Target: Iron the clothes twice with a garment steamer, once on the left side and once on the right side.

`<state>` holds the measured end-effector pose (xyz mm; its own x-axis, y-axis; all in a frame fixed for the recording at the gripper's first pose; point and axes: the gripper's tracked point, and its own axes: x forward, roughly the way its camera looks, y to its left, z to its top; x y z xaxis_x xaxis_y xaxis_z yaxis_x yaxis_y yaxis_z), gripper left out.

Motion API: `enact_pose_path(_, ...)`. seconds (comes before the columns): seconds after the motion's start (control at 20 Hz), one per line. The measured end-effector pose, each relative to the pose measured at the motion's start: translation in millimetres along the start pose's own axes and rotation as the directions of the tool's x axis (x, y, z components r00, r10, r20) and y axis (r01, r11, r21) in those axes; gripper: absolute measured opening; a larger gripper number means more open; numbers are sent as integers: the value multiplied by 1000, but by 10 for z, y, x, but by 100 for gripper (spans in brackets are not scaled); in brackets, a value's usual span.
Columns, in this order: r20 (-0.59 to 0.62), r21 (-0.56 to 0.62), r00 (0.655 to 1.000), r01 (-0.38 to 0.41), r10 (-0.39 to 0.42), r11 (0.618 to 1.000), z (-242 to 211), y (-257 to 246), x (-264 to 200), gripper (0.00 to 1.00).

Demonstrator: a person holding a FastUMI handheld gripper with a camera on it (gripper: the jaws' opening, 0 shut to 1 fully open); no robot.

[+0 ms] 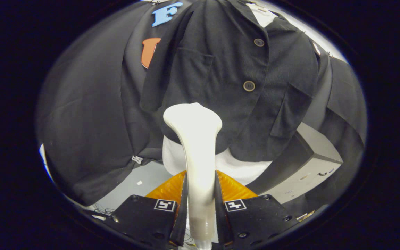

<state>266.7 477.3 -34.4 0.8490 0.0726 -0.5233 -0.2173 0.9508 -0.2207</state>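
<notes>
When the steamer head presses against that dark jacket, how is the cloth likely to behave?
The jacket will probably give way and swing: it hangs loose, with folds and a free hem over something white. It looks light and floppy, so it may bunch up. The steamer, clamped between the fingers of the gripper, looks smooth and rigid, so it would likely glide.

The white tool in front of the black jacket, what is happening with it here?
The hand-held gripper is shut on the handle of a white garment steamer, both fingers pressing its sides. The steamer's head points at the lower front of a dark buttoned jacket hanging on a white form, on the side of the chest pocket. Whether the head touches the cloth cannot be told, and no steam is visible.
</notes>
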Motion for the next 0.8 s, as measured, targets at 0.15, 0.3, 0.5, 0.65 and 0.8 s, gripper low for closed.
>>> enact_pose_path(0.15, -25, -9, 1000, 0, 0, 1000, -136, 42, 74, 38)
enact_pose_path(0.3, -61, 10, 998, -8, 9, 1000, -270, 57, 134, 38)
enact_pose_path(0.5, -59, 25, 998, -32, 34, 999, -235, 33, 81, 38)
enact_pose_path(0.65, -43, 42, 997, -57, 58, 998, -202, -56, -38, 38)
enact_pose_path(0.8, 22, 60, 997, -74, 72, 996, -152, -276, -295, 38)
